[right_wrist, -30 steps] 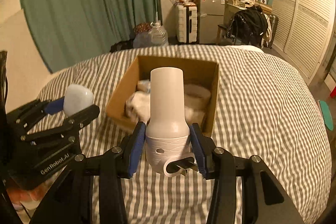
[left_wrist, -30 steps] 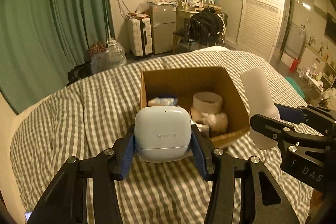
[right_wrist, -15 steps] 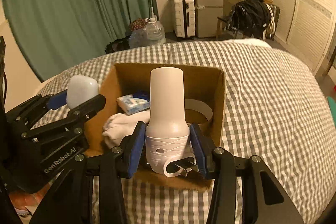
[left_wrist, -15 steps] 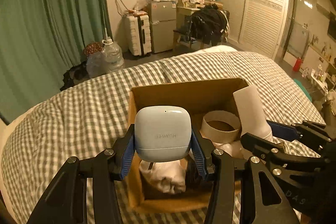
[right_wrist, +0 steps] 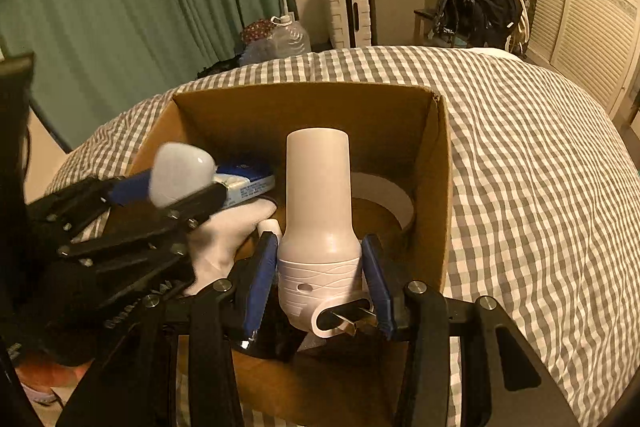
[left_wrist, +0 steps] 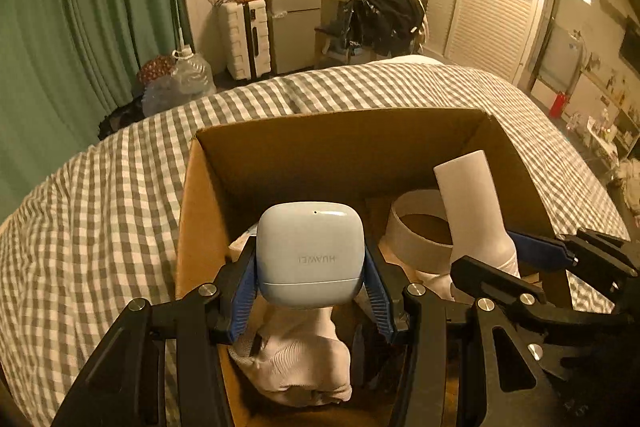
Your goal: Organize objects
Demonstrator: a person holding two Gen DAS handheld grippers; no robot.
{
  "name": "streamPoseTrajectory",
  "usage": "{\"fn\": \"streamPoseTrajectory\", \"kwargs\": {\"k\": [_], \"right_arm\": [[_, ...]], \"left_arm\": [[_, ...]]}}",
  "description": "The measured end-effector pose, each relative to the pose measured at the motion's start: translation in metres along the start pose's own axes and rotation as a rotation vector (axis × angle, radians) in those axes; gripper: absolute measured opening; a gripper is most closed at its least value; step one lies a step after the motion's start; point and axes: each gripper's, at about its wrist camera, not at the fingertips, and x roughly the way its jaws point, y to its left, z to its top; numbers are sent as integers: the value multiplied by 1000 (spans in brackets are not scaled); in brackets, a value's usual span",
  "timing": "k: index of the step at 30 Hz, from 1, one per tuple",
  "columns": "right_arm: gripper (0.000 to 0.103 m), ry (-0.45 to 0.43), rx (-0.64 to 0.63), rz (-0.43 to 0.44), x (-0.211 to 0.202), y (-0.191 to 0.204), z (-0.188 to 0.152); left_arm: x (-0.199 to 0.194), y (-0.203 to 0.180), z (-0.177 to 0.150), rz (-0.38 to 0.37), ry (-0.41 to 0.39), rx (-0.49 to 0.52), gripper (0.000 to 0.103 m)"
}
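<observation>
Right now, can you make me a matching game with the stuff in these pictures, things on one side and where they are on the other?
Things:
1. earbud case
2. white plug-in device
3. tape roll
4. cardboard box

Places:
A. standing on the checked bedspread
B. lying inside the box
C. clamped in the right gripper
D. clamped in the left gripper

Pairs: 1-D, 2-C, 3-B, 4-A

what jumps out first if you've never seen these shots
The left tongs grip a pale blue earbud case over an open cardboard box on a checked bed. Beside them, the right tongs clamp a tall white plug-in device above the same box, over a white cloth.
</observation>
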Motion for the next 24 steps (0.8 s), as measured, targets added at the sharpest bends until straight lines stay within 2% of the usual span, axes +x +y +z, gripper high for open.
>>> {"fn": "streamPoseTrajectory", "kwargs": {"k": [5,8,11,13,17,19,24], "right_arm": [[44,-22,4,9,-3,-1,3],[65,-47,11,-9,-12,1,5],[68,-79,37,-6,-26,2,6],[69,-90,53,-2,-36,3,8],[74,-131,60,-28,-66,6,11],[75,-154,56,-40,-85,10,12],[75,-240,48,-64,-144,22,14]], "left_arm": [[0,1,0,17,2,-8,50],[-6,5,0,29,16,-18,51],[-20,7,3,33,10,-15,56],[-40,8,6,56,-27,-5,71],[-83,6,14,78,-99,8,76],[-104,6,17,91,-125,6,82],[-164,5,19,100,-203,3,83]]}}
